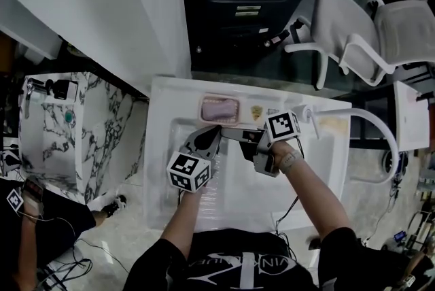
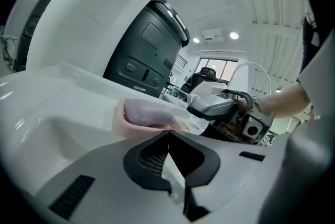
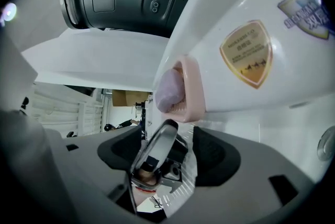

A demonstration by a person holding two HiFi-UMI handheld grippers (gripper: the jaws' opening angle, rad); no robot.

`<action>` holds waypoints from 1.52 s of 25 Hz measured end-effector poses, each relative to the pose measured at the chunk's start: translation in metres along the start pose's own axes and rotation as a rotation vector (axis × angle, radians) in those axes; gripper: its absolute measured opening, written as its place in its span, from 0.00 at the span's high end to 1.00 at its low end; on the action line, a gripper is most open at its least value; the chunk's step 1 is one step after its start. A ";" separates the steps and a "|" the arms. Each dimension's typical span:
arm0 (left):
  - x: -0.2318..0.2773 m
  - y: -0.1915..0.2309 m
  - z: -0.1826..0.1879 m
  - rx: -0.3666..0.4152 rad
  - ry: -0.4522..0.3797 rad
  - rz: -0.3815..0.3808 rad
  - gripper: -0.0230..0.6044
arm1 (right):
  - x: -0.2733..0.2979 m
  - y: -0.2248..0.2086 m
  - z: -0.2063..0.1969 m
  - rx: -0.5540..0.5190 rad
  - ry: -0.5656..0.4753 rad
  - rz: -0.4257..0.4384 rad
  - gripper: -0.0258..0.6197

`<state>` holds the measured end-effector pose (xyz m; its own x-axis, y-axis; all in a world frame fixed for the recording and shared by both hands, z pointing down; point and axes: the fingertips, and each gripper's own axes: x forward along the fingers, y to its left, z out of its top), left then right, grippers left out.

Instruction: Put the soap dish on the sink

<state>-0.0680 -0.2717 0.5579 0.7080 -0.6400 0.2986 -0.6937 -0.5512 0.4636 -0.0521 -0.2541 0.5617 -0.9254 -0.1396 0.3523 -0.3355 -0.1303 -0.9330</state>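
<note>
A pink soap dish (image 1: 219, 108) with a purple soap bar in it rests on the back ledge of the white sink (image 1: 163, 147). My left gripper (image 1: 212, 132) hovers over the basin just in front of the dish, its fingertips meeting with nothing between them. From the right, my right gripper (image 1: 234, 134) points left toward it, open and empty. In the left gripper view, the dish (image 2: 149, 115) lies right beyond the left gripper (image 2: 168, 136), with the right gripper (image 2: 209, 105) beside it. In the right gripper view, the dish (image 3: 183, 89) sits past the right gripper (image 3: 167, 131).
A gold sticker (image 1: 256, 112) marks the ledge right of the dish. A white curved pipe (image 1: 380, 137) arcs at the sink's right. A dark cabinet (image 1: 251, 4) and grey chairs (image 1: 353, 31) stand behind. A marble-patterned unit (image 1: 54, 126) is at left, with a person (image 1: 27, 215) near it.
</note>
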 end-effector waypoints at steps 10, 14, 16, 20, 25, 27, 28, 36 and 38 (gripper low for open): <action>-0.007 -0.002 0.004 0.031 0.014 0.029 0.94 | -0.012 -0.009 -0.014 -0.055 -0.081 0.026 0.67; -0.016 -0.002 0.011 0.062 0.012 0.065 0.94 | -0.014 -0.002 -0.024 -0.151 -0.085 0.010 0.83; -0.021 -0.002 0.015 0.067 0.002 0.074 0.94 | -0.016 0.003 -0.025 -0.261 -0.083 -0.009 0.86; -0.032 -0.006 0.021 0.081 -0.015 0.097 0.94 | -0.024 0.013 -0.028 -0.448 -0.120 -0.047 0.89; -0.052 -0.010 0.024 0.094 -0.042 0.136 0.94 | -0.038 0.019 -0.032 -0.588 -0.202 -0.101 0.91; -0.061 -0.014 0.025 0.102 -0.050 0.151 0.94 | -0.046 0.020 -0.035 -0.616 -0.234 -0.116 0.91; -0.065 -0.016 0.025 0.106 -0.054 0.160 0.94 | -0.051 0.021 -0.037 -0.633 -0.250 -0.127 0.91; -0.107 -0.029 0.023 0.108 -0.103 0.231 0.94 | -0.082 0.024 -0.054 -0.801 -0.360 -0.226 0.91; -0.116 -0.034 0.023 0.111 -0.115 0.244 0.94 | -0.090 0.027 -0.060 -0.830 -0.383 -0.232 0.91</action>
<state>-0.1294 -0.1909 0.4885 0.5033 -0.8139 0.2902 -0.8563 -0.4246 0.2940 0.0110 -0.1864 0.5003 -0.7483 -0.5304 0.3984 -0.6589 0.5248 -0.5389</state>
